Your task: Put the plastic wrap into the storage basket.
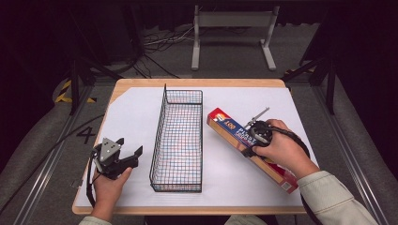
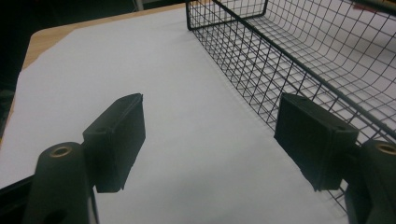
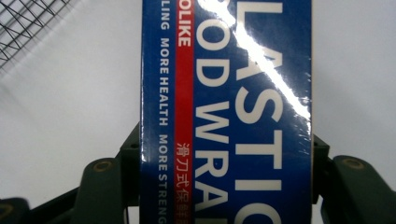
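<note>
- High view: the right claw (image 1: 256, 140) grips the box (image 1: 234, 136) across its width near the middle, probably so the long carton balances when lifted. The box lies slantwise on the counter (image 1: 126, 117), just beside the basket (image 1: 178, 140). The left claw (image 1: 123, 153) hovers on the basket's other side.
- Left claw view: the jaws of the left claw (image 2: 208, 140) gape with nothing between; the basket (image 2: 289, 60) sits just beyond one jaw, perhaps to be steadied.
- Right claw view: the box (image 3: 226, 112) sits between the jaws of the right claw (image 3: 226, 172), clamped from both sides.
</note>
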